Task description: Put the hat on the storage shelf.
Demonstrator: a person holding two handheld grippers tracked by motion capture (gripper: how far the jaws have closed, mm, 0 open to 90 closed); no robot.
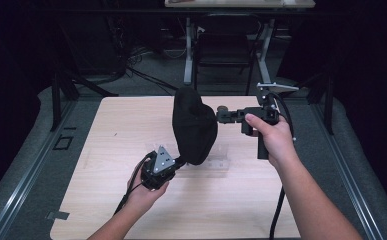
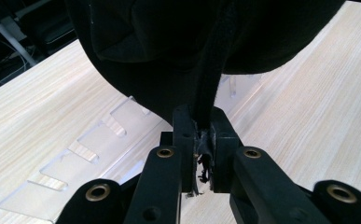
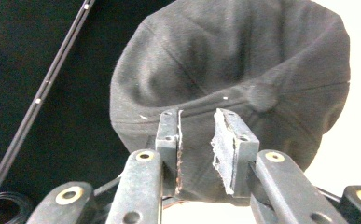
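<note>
Two grippers on one black cap, held up over the middle of the desk, nearer its far edge. My left gripper has its jaws closed tight on a black strap or edge of the cap (frayed threads show between the pads), so it carries the weight from below and the cap stands upright. My right gripper comes in level from the right; its jaws stand partly apart with the cap's crown just beyond them, pads not pressing the cloth. I judge the right is letting go or lining up for a fresh bite while the left keeps the cap off the desk. Clear plastic rack with slots lies flat under the cap, probably where it goes.
</note>
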